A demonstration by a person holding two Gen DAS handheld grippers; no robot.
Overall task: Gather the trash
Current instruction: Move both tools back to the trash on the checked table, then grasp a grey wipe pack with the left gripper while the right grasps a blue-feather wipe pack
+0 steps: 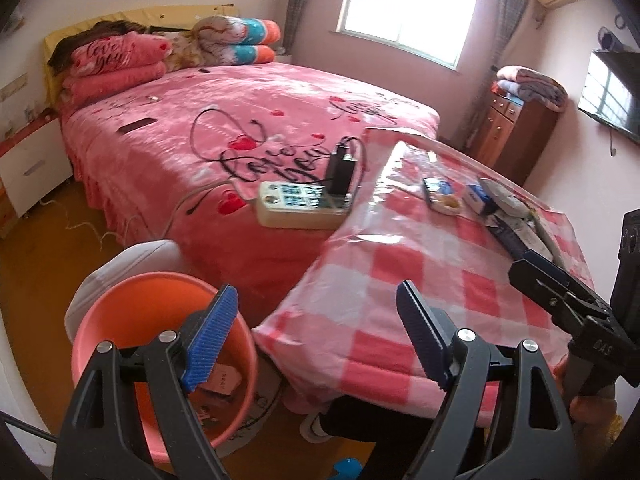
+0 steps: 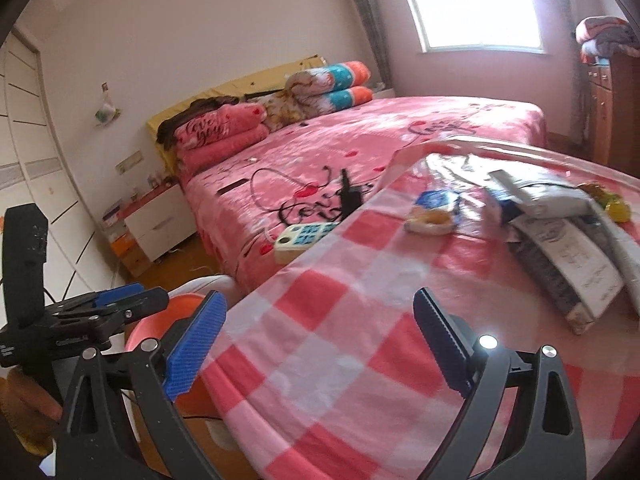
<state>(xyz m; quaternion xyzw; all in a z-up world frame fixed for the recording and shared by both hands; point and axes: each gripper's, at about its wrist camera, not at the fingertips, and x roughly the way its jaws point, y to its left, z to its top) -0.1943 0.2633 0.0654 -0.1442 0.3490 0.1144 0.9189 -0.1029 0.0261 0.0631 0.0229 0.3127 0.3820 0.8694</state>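
Note:
An orange bin [image 1: 120, 320] stands on the floor beside the table, with scraps of paper [image 1: 224, 380] in it. My left gripper [image 1: 316, 336] hovers open and empty between the bin and the table edge. On the pink checked tablecloth [image 2: 320, 300] lie a blue and white wrapper [image 2: 432, 212], a pile of papers and packets [image 2: 560, 248] and something yellow [image 2: 616, 204]. My right gripper [image 2: 320, 344] is open over the near part of the cloth, with nothing between its fingers. The bin [image 2: 148, 332] shows partly behind its left finger.
A bed with a pink cover [image 1: 240, 120] fills the room behind the table. A white power strip [image 1: 300, 204] with a black plug lies at the bed's near corner. A white nightstand [image 1: 28, 164] stands at left, and a brown cabinet [image 1: 516, 128] at right under the window.

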